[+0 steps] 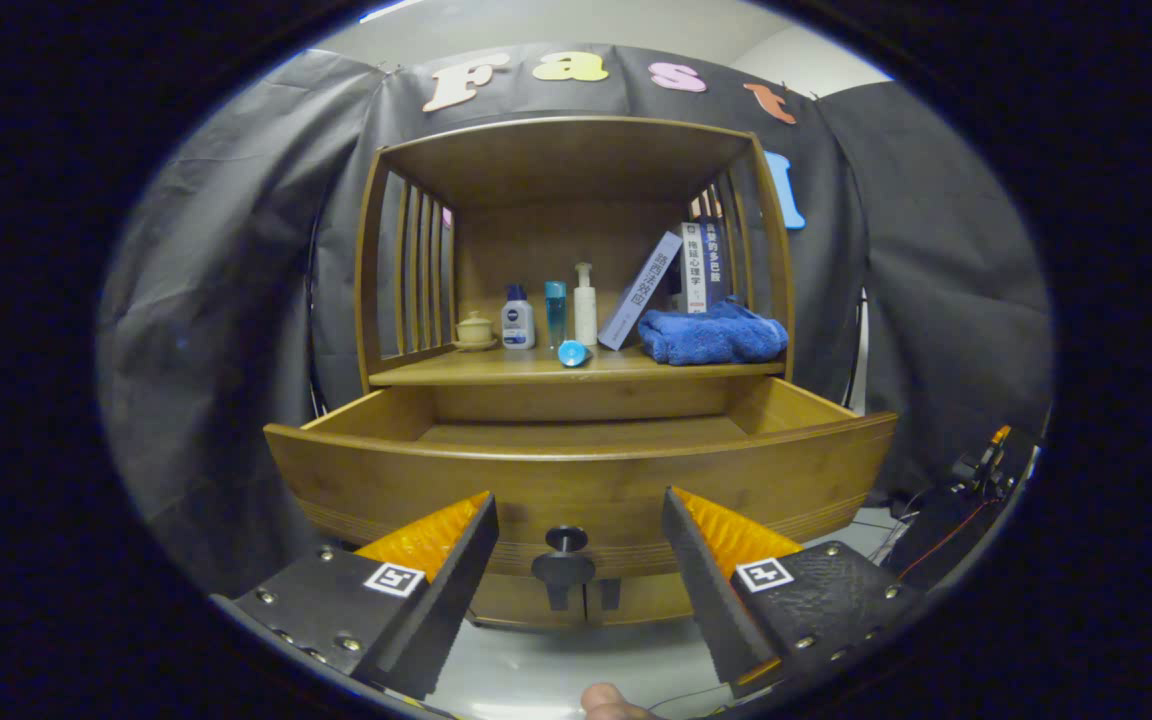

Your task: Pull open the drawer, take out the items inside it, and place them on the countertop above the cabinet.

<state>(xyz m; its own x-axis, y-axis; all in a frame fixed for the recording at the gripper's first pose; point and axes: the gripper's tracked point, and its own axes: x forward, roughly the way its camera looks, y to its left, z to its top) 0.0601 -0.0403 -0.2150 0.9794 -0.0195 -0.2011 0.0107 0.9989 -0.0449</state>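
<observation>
Black cloth backs a wooden cabinet (576,260) whose drawer (576,470) stands pulled open, stiff and likely heavy; its inside looks bare from here. Its small knob (564,545), the natural hold, sits between the gripper (576,530) fingers, spread apart

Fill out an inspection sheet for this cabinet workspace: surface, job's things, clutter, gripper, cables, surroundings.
Surface: countertop above the drawer, wooden, carries items.
Job's things: drawer pulled open; visible part of its floor bare; knob between the fingers.
Clutter: lidded cup, three bottles, fallen blue cap, leaning books, blue towel.
Gripper: gripper open, fingers either side of the knob, not touching it.
Cables: wires right of the cabinet.
Surroundings: black cloth wall; slatted cabinet sides.
</observation>
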